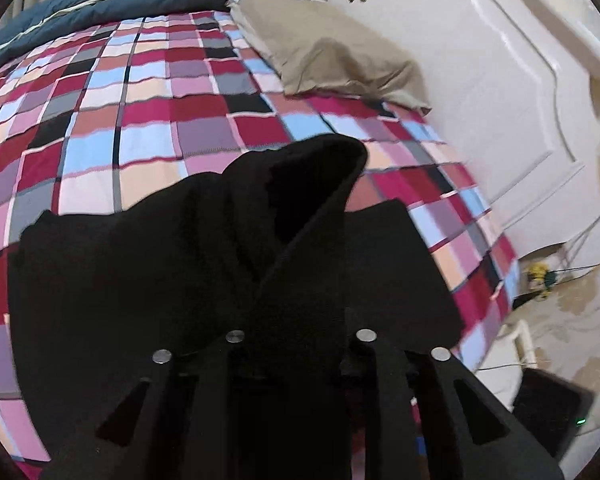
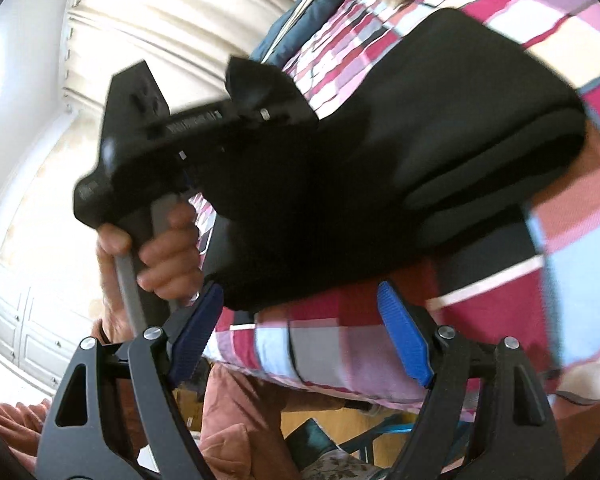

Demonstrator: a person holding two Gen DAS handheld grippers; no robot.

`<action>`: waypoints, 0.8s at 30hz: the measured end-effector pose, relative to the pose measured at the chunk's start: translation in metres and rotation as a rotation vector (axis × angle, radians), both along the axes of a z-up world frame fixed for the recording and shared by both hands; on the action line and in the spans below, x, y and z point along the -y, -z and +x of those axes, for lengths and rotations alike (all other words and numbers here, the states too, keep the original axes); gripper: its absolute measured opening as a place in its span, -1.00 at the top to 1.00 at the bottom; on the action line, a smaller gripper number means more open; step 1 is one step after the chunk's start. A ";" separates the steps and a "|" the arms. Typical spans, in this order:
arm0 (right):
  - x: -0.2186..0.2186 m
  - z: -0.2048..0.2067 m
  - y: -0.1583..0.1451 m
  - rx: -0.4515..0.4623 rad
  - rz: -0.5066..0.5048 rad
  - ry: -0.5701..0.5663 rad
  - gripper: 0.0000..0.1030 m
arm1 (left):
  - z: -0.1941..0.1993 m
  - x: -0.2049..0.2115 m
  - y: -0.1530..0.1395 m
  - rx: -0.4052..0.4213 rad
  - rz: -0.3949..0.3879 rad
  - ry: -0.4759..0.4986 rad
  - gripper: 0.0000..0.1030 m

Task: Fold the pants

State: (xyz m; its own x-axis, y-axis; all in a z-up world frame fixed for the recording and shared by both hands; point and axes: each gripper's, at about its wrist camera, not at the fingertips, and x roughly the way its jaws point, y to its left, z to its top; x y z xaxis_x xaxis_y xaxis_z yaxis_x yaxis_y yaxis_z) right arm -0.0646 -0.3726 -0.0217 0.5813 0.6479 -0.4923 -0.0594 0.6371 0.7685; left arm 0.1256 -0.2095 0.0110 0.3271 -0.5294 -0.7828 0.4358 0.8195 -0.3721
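Observation:
The black pants [image 1: 180, 264] lie partly folded on the checked bedspread [image 1: 140, 120]. My left gripper [image 1: 296, 320] is shut on a bunched fold of the pants and lifts it; its fingertips are buried in the cloth. In the right wrist view the pants [image 2: 440, 152] form a thick folded stack on the bed, and the left gripper's body [image 2: 188, 136] is held by a hand beside them. My right gripper [image 2: 300, 320] is open and empty, its blue pads [image 2: 404, 336] just short of the near edge of the pants.
A beige pillow [image 1: 332, 52] and a dark blue duvet [image 1: 120, 4] lie at the head of the bed. A white door [image 1: 500, 100] stands to the right. Pleated curtains [image 2: 172, 20] hang behind. The bed edge [image 2: 320, 360] is close below my right gripper.

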 end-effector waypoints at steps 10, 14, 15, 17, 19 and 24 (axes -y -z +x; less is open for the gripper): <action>0.037 -0.014 -0.003 -0.003 -0.015 0.114 -0.69 | -0.019 0.019 0.015 0.066 -0.010 -0.065 -0.66; 0.048 -0.016 -0.007 -0.005 -0.027 0.143 -0.70 | -0.031 0.031 0.017 0.155 0.072 -0.030 -0.67; 0.051 -0.017 -0.007 -0.007 -0.027 0.150 -0.70 | -0.033 0.031 0.017 0.165 0.078 -0.026 -0.67; 0.053 -0.018 -0.007 -0.012 -0.030 0.161 -0.70 | -0.036 0.031 0.018 0.182 0.085 -0.024 -0.67; 0.056 -0.019 -0.008 -0.011 -0.035 0.176 -0.70 | -0.037 0.029 0.018 0.186 0.086 -0.027 -0.67; 0.063 -0.025 -0.013 0.002 -0.049 0.199 -0.70 | -0.044 0.028 0.014 0.201 0.082 -0.029 -0.67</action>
